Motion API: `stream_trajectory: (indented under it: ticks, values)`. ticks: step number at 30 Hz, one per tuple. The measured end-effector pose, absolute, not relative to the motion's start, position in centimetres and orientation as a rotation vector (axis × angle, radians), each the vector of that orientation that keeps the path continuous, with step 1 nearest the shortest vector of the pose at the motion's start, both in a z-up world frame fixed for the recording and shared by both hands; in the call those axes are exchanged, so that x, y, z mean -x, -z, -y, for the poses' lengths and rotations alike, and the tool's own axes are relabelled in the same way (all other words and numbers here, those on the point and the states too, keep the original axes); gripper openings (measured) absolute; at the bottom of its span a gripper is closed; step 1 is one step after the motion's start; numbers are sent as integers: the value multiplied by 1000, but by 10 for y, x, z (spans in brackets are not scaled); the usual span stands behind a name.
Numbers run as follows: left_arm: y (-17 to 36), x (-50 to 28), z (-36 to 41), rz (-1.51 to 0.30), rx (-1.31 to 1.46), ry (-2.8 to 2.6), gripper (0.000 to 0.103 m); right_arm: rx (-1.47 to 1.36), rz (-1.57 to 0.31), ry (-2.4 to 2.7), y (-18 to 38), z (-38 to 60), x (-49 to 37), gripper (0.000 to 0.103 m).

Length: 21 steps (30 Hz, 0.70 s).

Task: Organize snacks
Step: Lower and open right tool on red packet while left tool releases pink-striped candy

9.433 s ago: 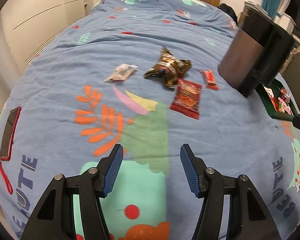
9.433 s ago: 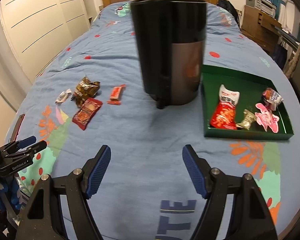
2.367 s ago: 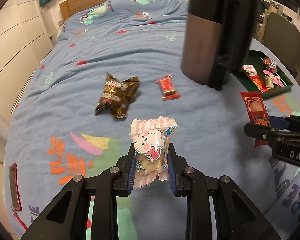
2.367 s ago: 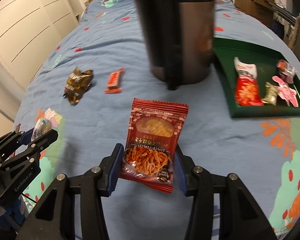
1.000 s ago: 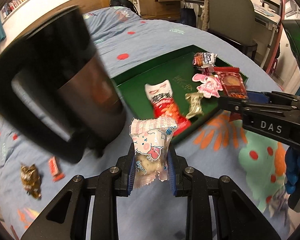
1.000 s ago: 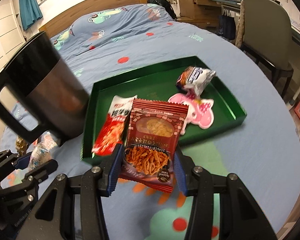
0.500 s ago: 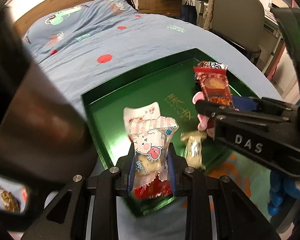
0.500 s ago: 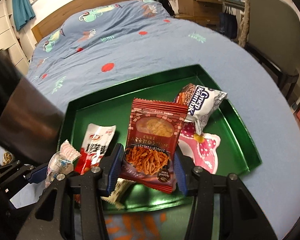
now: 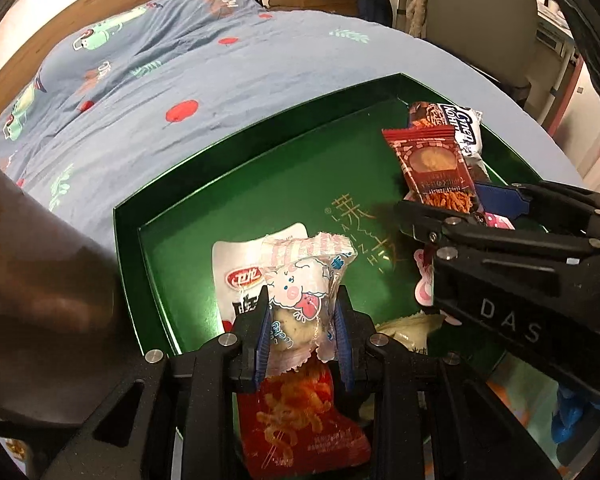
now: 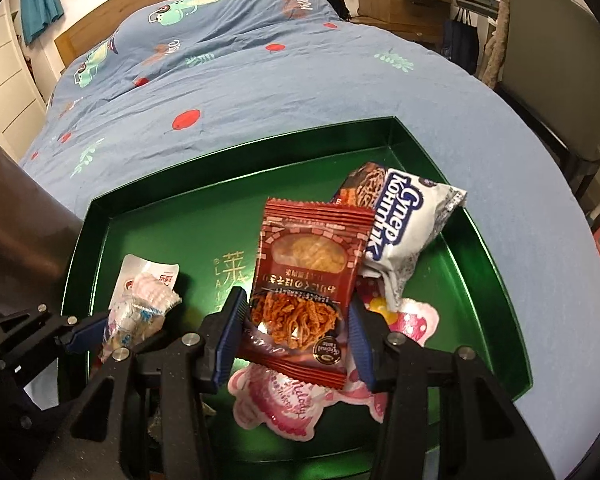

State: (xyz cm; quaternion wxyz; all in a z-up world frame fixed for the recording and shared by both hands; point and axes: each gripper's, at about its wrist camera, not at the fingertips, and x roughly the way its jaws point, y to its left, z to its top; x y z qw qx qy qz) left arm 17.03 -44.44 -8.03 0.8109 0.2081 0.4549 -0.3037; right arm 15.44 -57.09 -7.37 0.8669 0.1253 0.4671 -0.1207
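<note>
A dark red snack bag [image 10: 308,280] with a picture of orange noodles is clamped in the right gripper [image 10: 298,336]. It is held upright, long side up and down, over the green tray [image 10: 228,216]. A small see-through bag with a pink pig [image 9: 304,300] is squeezed in the left gripper [image 9: 302,332], also upright, above a red and white packet [image 9: 300,420]. What is inside it looks like a cookie, maybe.
</note>
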Motion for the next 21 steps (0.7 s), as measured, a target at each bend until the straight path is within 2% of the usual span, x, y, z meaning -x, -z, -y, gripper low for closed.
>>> stream_trajectory:
  ticks: [5,12,16,21]
  values:
    - [80,-172,445,-973,-427,653,25,-233,-989,270,81,573,-155,52]
    - [82,-175,448,-991,-454,650,40,-221,-984,270,82,571,-154,52]
    - [79,-176,446,-1008,-436,640,40,-234,-980,268,79,572,-151,52]
    - [67,-171,445,-971,-439,628,54,-239,-967,262,72,571,-147,52]
